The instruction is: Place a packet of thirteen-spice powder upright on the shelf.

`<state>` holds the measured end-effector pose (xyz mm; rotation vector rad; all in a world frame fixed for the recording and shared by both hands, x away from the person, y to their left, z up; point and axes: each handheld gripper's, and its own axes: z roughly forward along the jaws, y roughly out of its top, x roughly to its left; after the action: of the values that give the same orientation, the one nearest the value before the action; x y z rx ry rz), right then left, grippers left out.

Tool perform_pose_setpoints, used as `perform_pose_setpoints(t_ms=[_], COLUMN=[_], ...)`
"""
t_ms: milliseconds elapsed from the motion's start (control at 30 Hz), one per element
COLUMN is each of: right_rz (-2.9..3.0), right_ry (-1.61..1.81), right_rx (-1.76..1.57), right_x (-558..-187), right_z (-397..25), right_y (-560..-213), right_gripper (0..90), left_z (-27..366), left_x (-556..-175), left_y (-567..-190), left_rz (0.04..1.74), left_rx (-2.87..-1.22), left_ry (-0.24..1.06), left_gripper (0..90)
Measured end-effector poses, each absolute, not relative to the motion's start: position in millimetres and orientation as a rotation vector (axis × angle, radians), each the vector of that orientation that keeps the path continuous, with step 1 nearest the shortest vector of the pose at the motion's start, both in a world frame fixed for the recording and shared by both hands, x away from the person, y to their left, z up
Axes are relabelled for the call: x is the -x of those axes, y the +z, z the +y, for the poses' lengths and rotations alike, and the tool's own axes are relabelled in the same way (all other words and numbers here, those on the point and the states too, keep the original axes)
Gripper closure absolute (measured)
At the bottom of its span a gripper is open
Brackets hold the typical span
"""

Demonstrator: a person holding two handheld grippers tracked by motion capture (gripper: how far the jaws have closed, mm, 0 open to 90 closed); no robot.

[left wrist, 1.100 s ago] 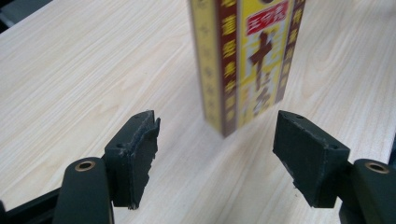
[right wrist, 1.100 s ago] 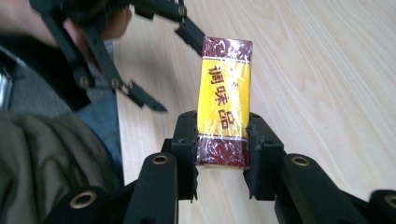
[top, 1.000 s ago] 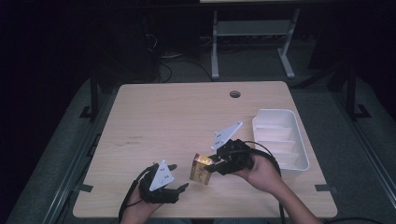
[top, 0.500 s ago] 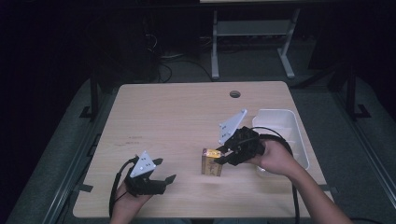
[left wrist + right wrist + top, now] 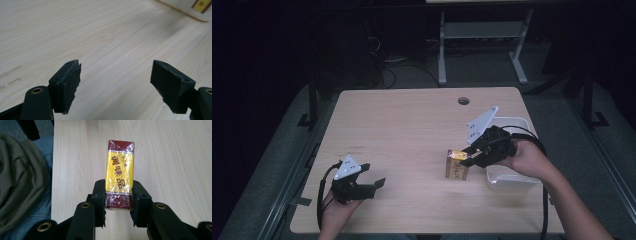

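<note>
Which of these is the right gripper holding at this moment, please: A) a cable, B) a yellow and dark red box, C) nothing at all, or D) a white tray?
B: the right gripper has its jaws shut on either side of the yellow and dark red box, which sits beside the white tray.

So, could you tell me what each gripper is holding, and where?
The right gripper clamps the yellow-and-red box by its dark red end. The left gripper is open, holding nothing.
</note>
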<state>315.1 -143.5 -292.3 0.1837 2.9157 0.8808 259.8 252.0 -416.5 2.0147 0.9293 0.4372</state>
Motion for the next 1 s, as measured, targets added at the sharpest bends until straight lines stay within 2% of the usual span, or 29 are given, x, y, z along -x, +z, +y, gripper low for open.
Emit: perform_pose_setpoints(t_ms=[433,1000], right_rz=[2.876,2.847], right_ry=[0.768,0.662], right_rx=[-0.276,-0.424], right_x=[-317.3,-312.0], right_z=[-180.7,-228.1], right_y=[-282.8,-287.1], right_gripper=[68.2,68.1], left_z=[254.2,252.8], left_x=[-260.5,-261.0], left_y=[-416.7,-417.9], left_rz=[0.939,0.939], left_rx=[-2.007,-2.011], left_ry=[0.443,0.44], left_gripper=[23.4,23.3])
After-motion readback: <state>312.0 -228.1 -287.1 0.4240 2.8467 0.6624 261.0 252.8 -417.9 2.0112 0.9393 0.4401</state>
